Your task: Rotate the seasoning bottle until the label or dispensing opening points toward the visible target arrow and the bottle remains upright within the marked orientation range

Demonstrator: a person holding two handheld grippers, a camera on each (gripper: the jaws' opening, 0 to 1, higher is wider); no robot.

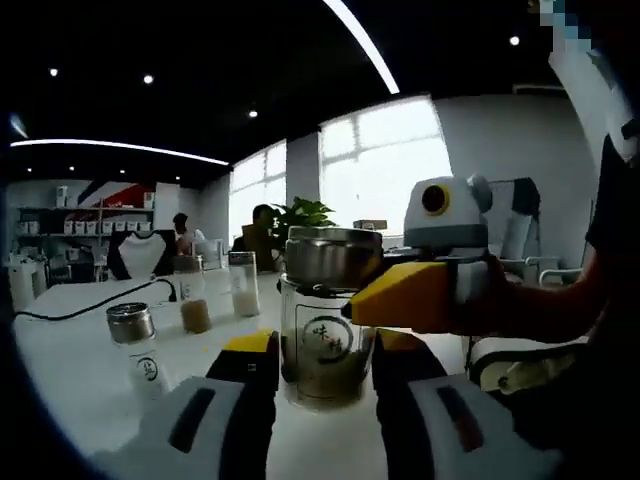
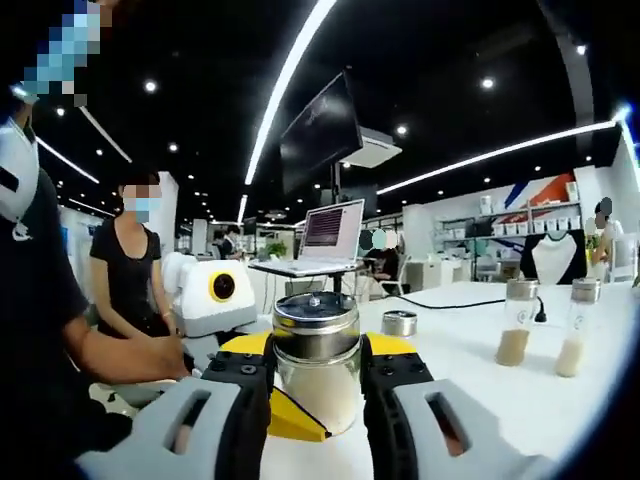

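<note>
Glass and steel make up the seasoning bottle (image 1: 327,330): a clear jar with a dark printed label, pale granules in its lower part and a shiny metal cap. We see it standing upright on the white table (image 1: 90,330), directly between the fingers of our left gripper (image 1: 325,375). Those fingers are spread on either side of the jar's base, very near the glass; whether they press on it we cannot tell.

From the right gripper view, the same bottle (image 2: 316,360) sits between the black fingers of our right gripper (image 2: 316,395), which close in against its sides just under the cap and appear to pinch it. In the left gripper view this right gripper (image 1: 420,290) reaches in from the right, its yellow finger (image 1: 395,297) lying against the jar just below the cap.

Beyond the bottle, the left gripper view shows a small shaker (image 1: 138,350) with a metal cap to the left, and two taller jars (image 1: 215,290) with pale contents farther back. A black cable (image 1: 80,310) runs across the table. In the right gripper view, a small round tin (image 2: 399,323) lies behind the bottle, and a laptop (image 2: 328,235) stands open farther off. A person's arm (image 2: 120,355) reaches toward the left gripper.
</note>
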